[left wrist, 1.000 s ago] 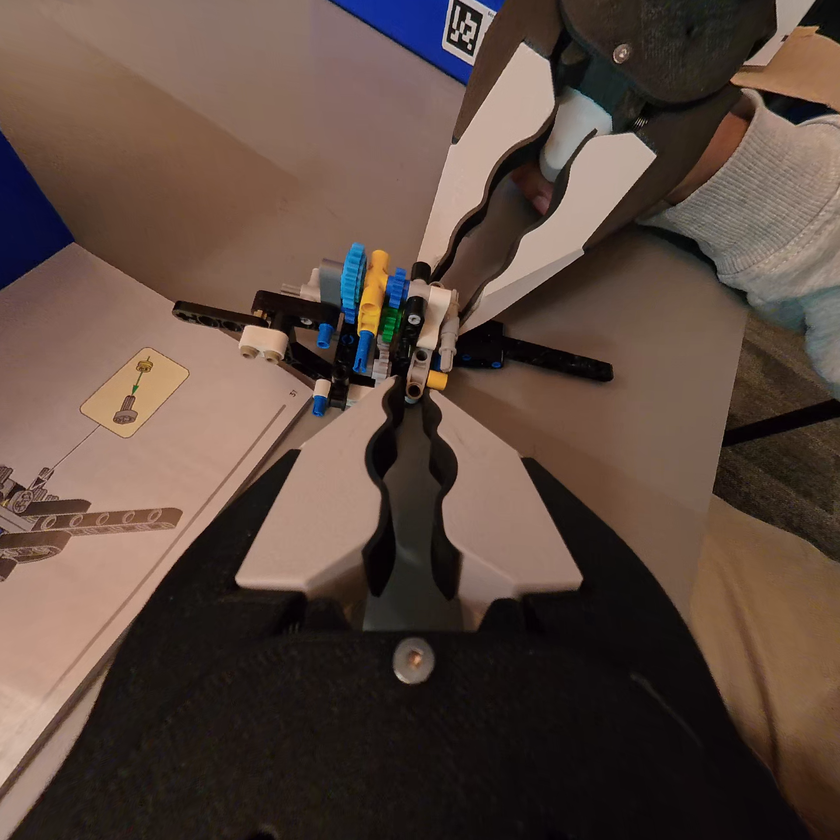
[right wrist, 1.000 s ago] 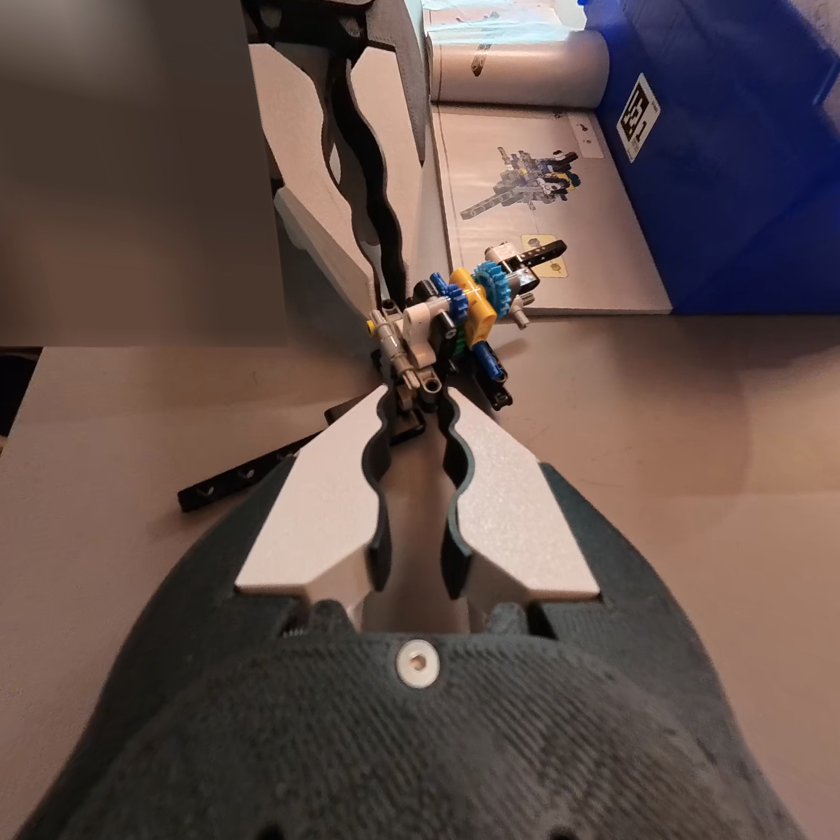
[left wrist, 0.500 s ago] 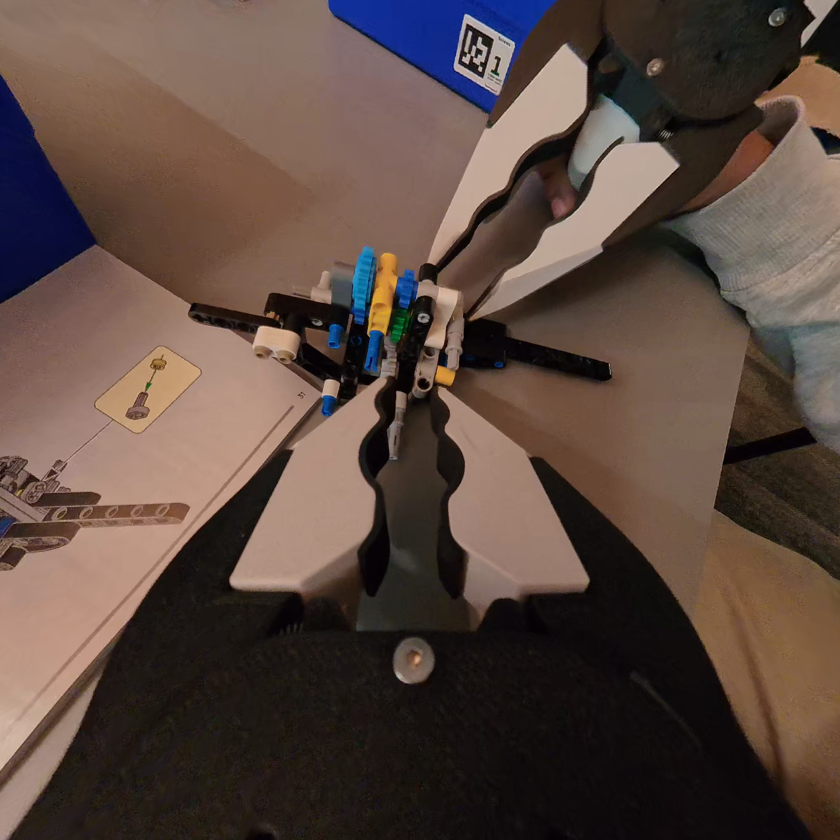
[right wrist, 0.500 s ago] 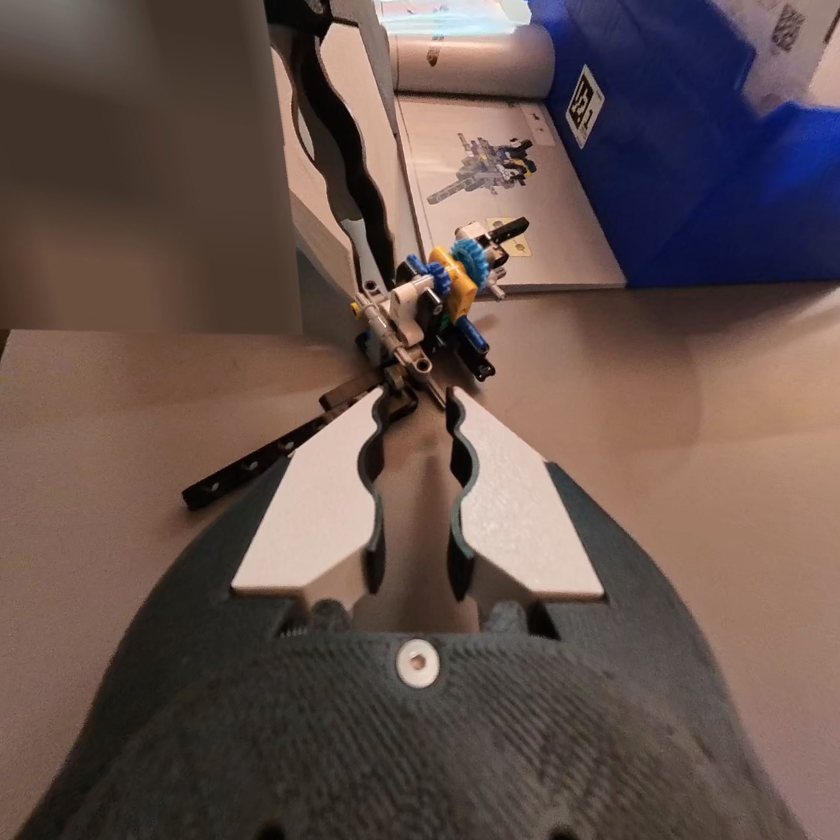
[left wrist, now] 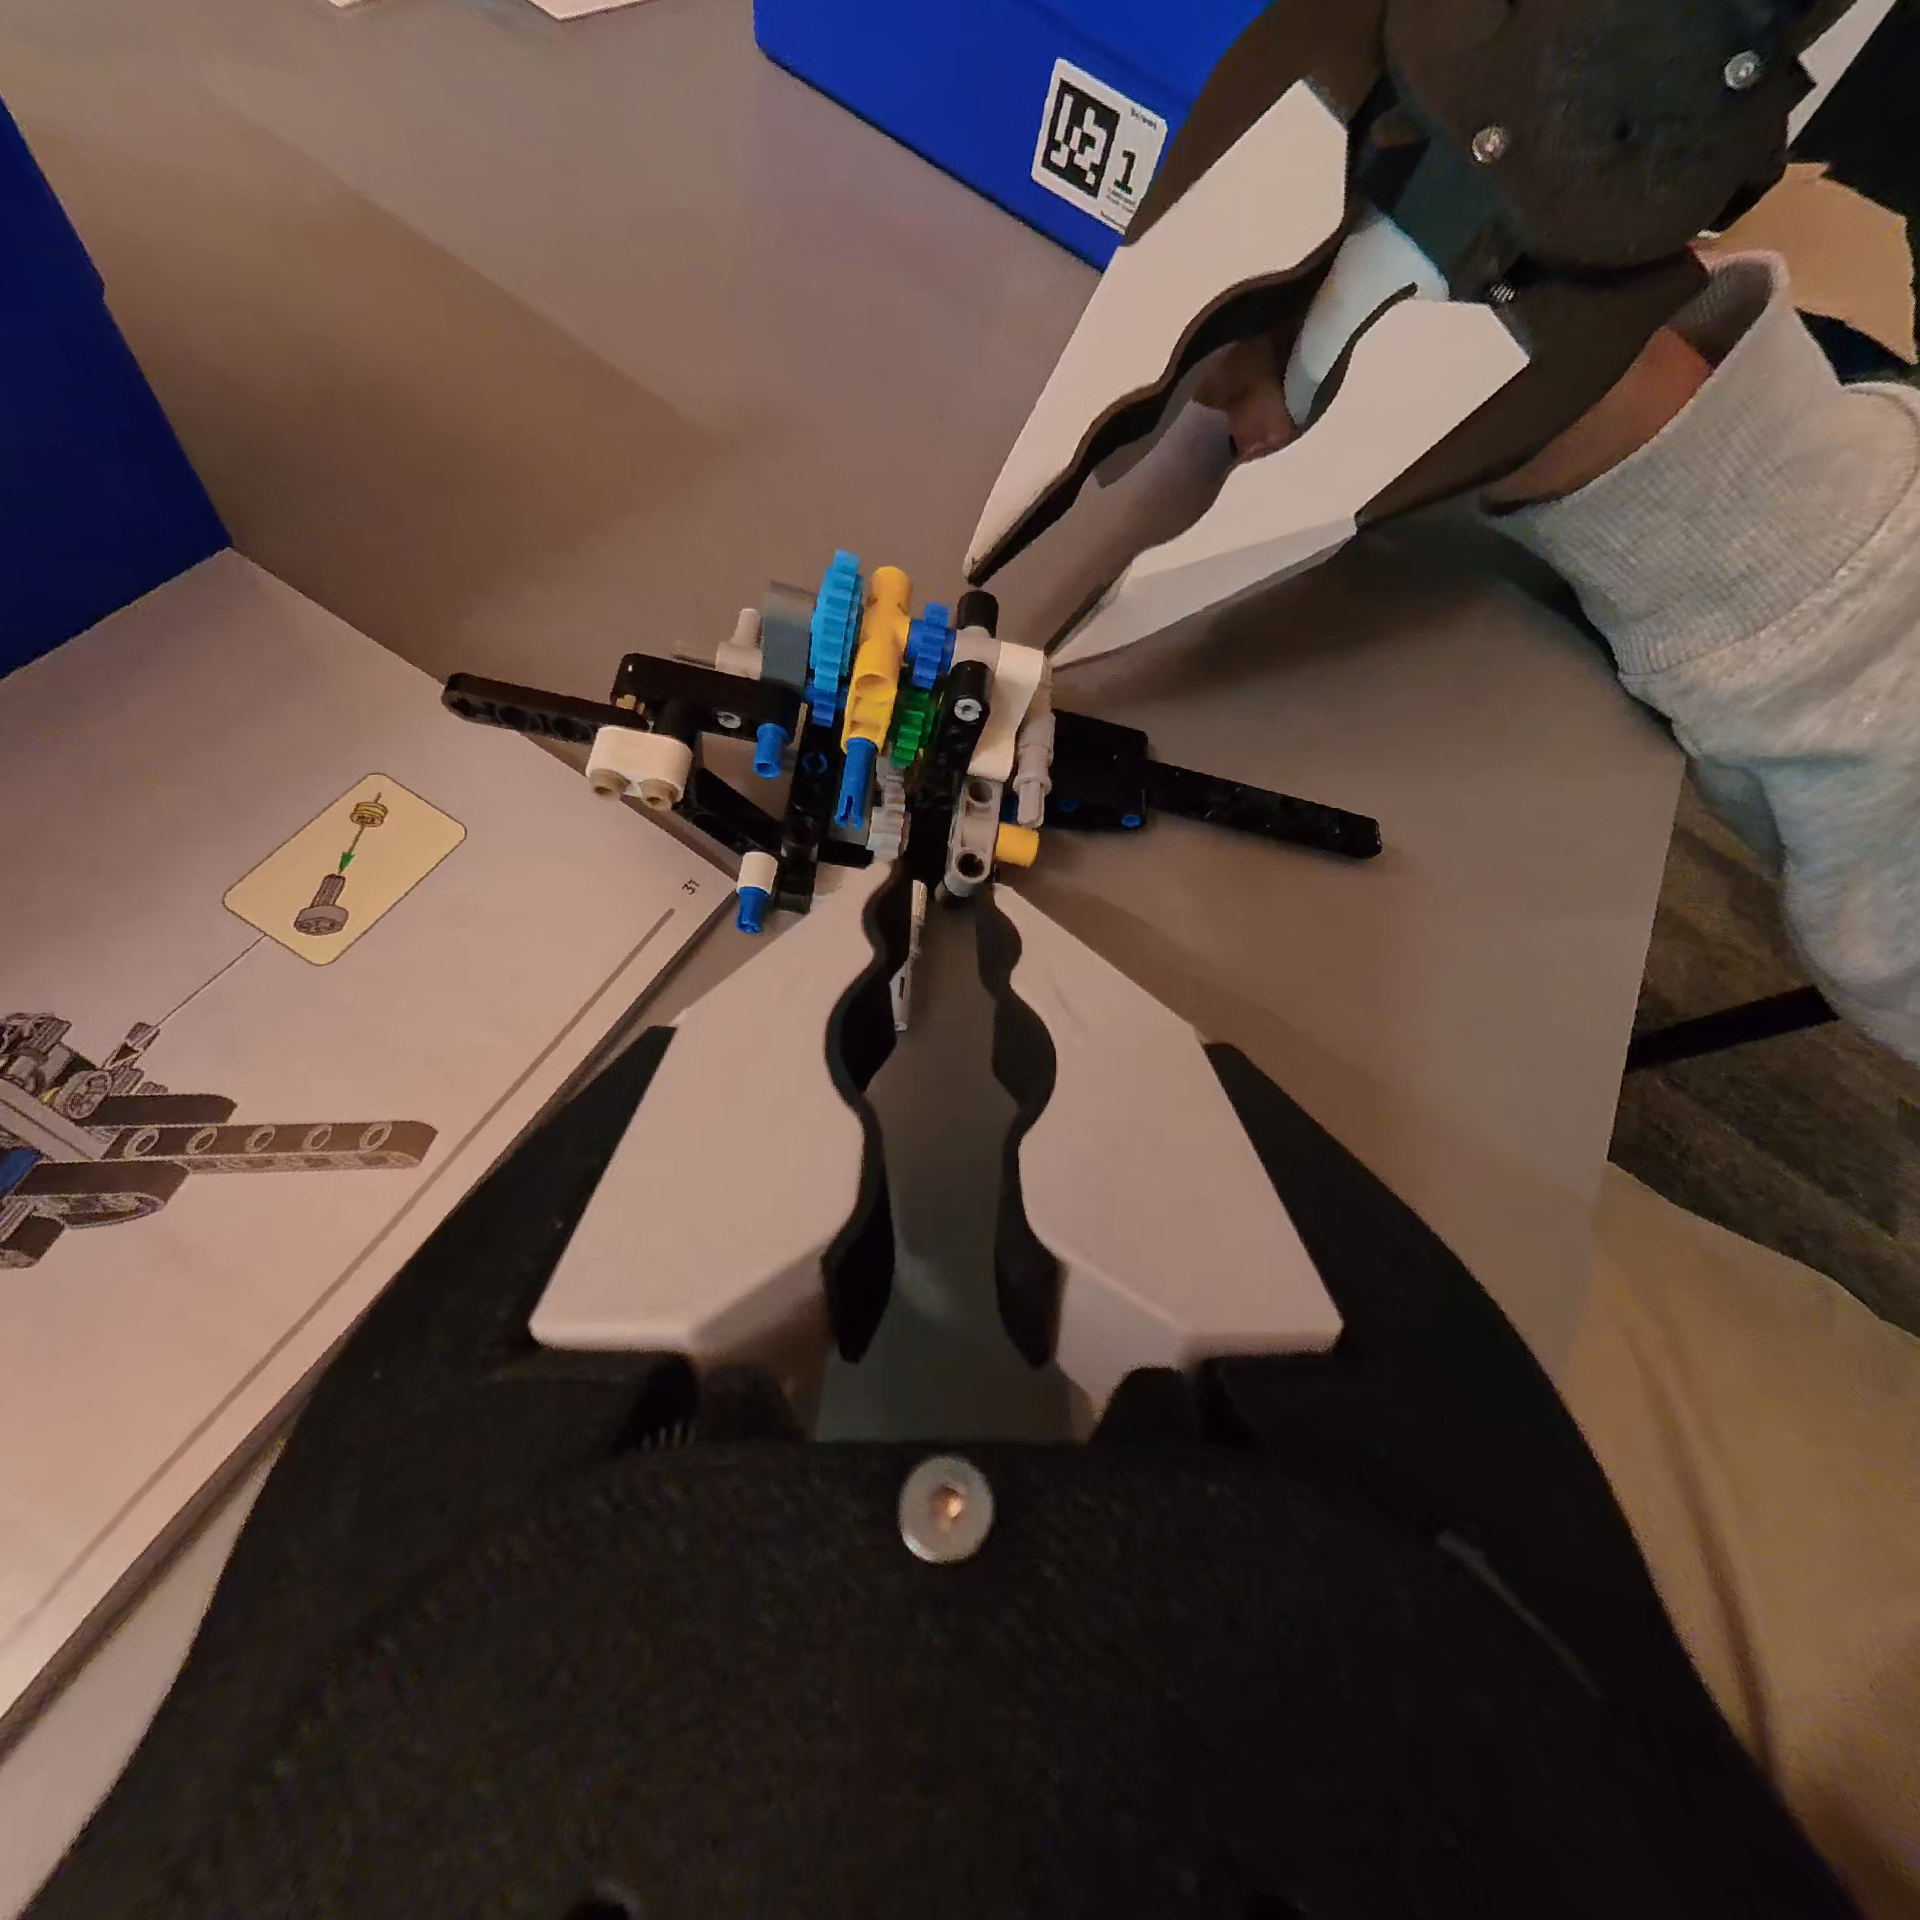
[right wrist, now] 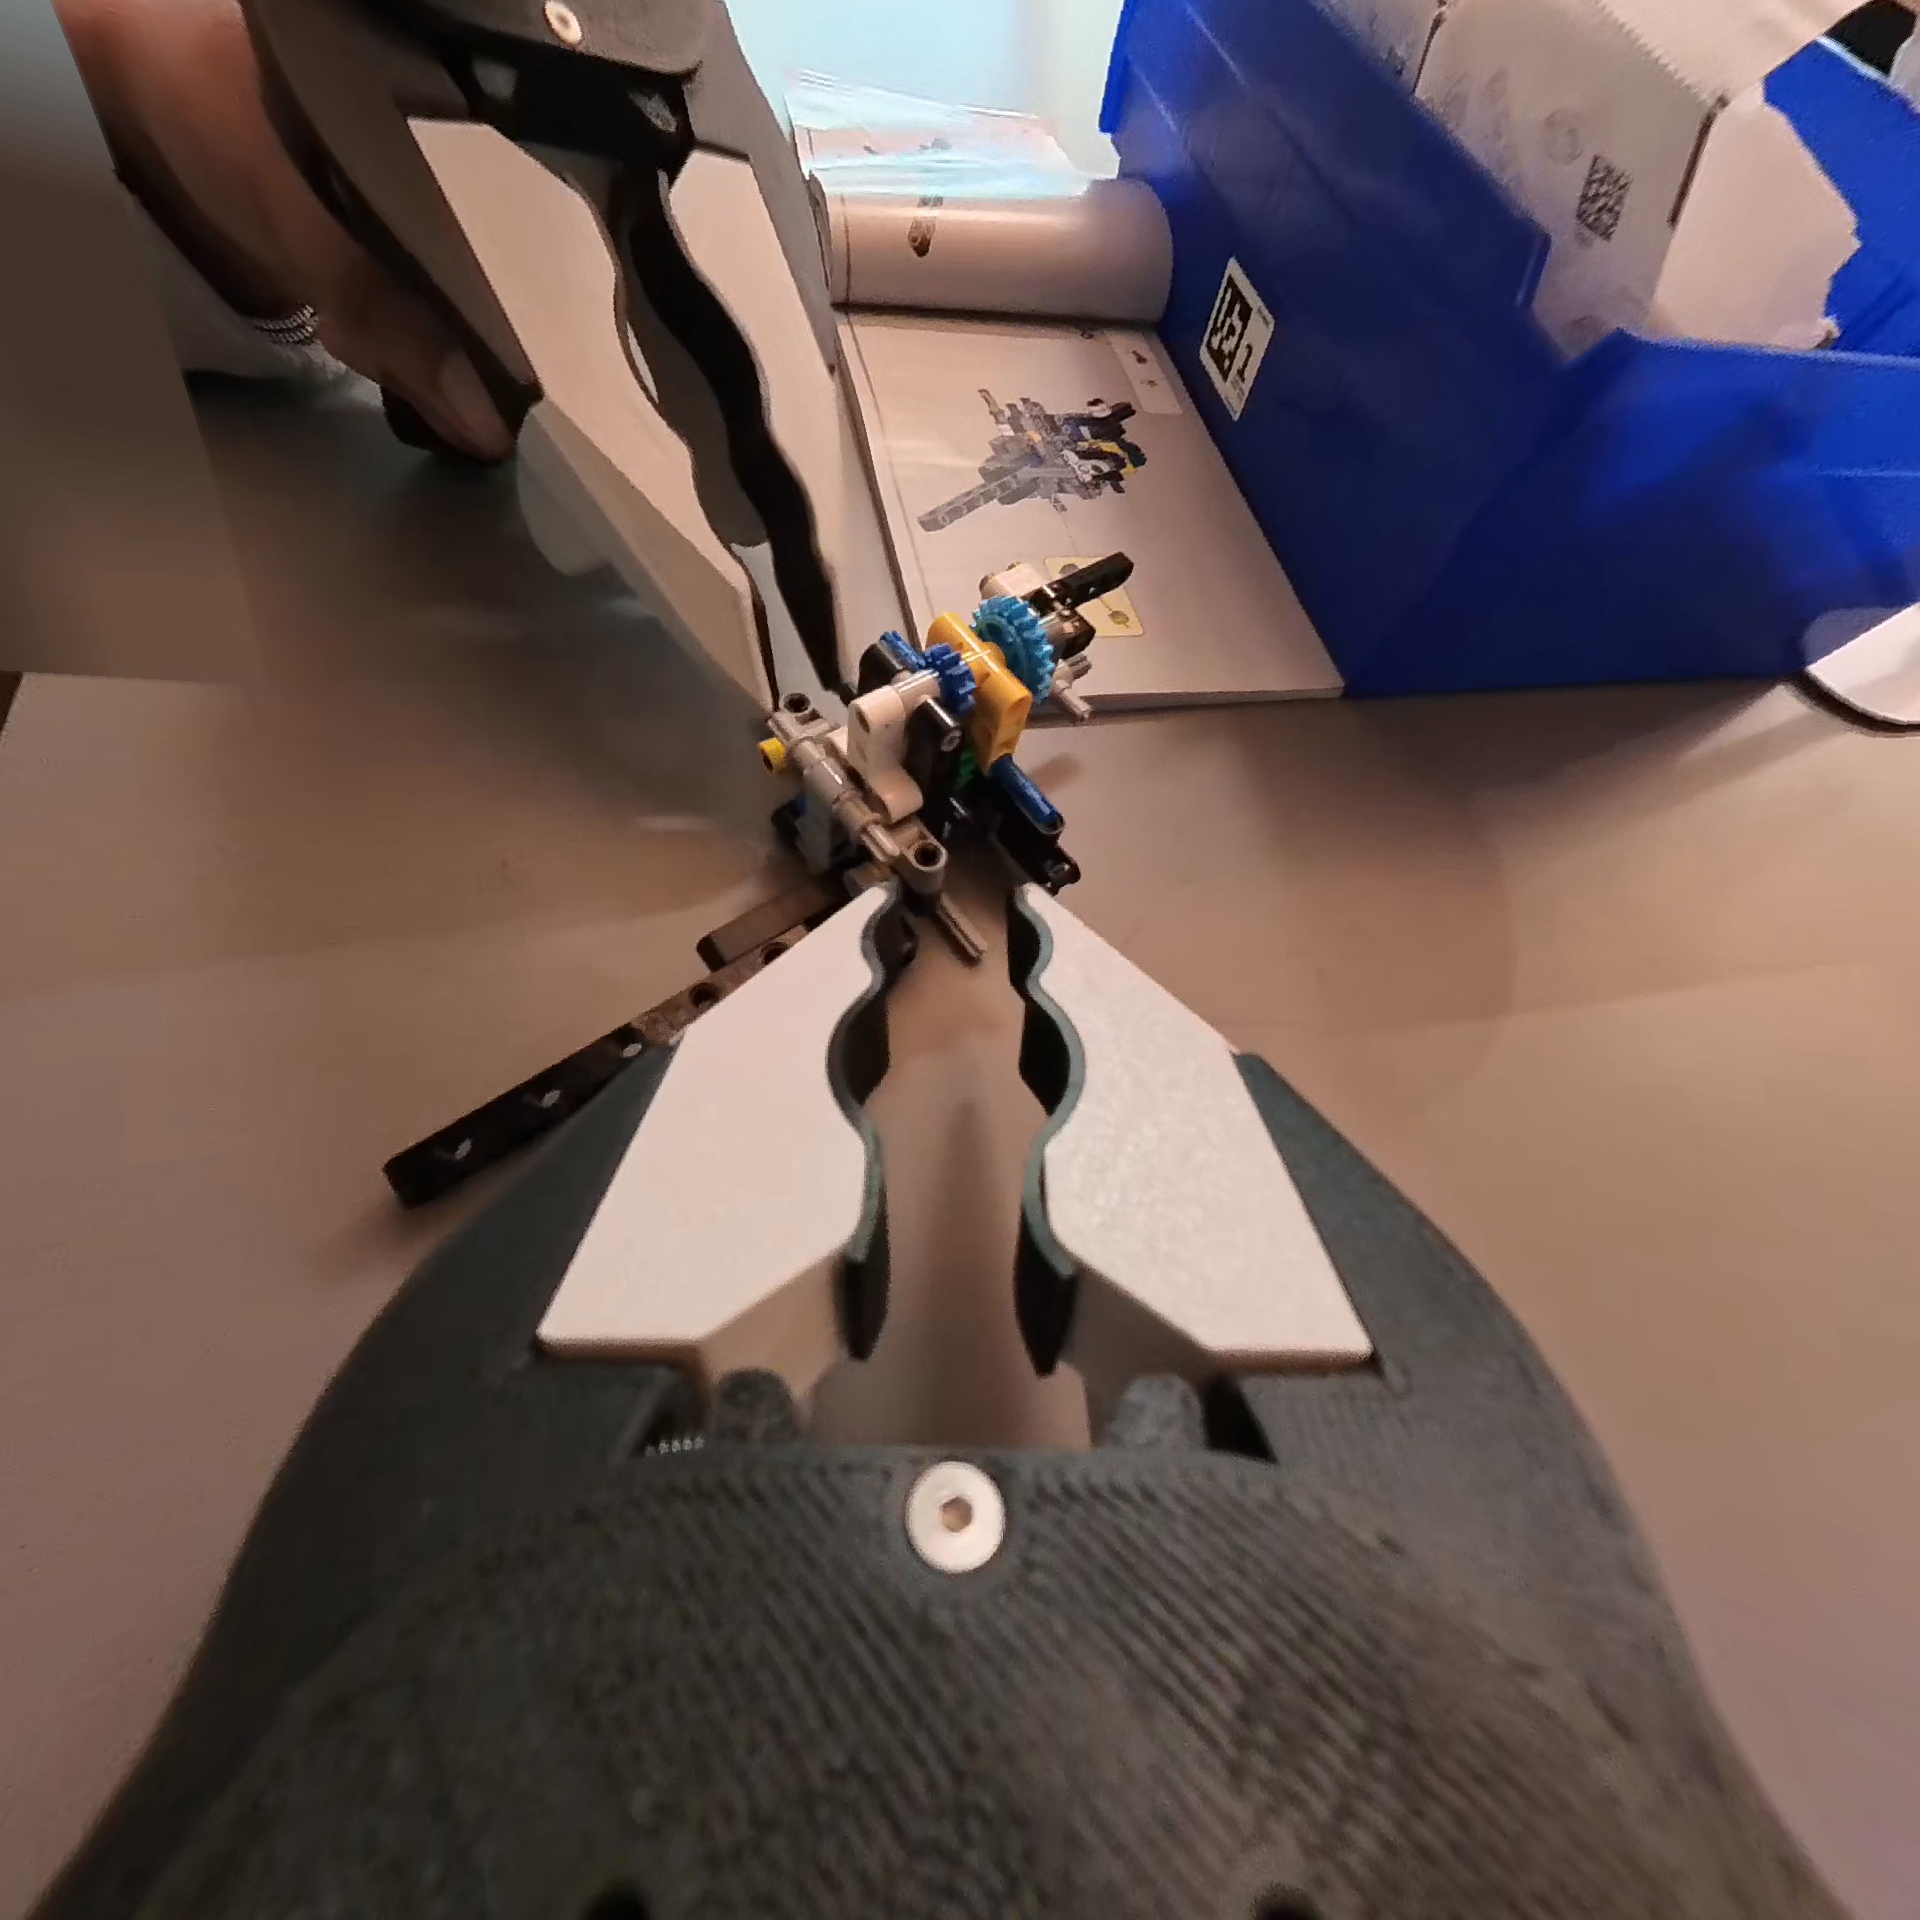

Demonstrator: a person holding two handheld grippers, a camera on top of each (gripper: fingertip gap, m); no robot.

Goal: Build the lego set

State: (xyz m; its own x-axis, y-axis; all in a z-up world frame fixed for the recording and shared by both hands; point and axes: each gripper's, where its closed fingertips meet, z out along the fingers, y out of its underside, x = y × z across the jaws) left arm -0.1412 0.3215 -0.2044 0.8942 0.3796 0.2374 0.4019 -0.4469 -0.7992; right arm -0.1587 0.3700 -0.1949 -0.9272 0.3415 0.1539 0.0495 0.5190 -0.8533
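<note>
Grey table (left wrist: 644, 343) carries the model (left wrist: 894, 727), a cluster of black beams, blue gears and a yellow piece, standing at the corner of the open manual (left wrist: 260, 1018). In the left wrist view the left gripper (left wrist: 935, 904) points at the model's near side with its jaws apart; a thin grey axle (left wrist: 906, 961) lies in the gap against the left finger, and I cannot tell whether it is pinched. Beyond the model the right gripper (left wrist: 1023, 613) reaches down from the upper right, jaws parted, tips just beside the white piece. A blue bin (left wrist: 935, 94) stands behind.

In the right wrist view the right gripper (right wrist: 951, 904) is open, its tips close to the model (right wrist: 935, 727) and to a grey axle (right wrist: 956, 930) jutting from it. The left gripper (right wrist: 800, 665) comes in from the upper left, tips at the model's far side. The manual (right wrist: 1039, 436) lies behind, beside the bin (right wrist: 1507, 436).
</note>
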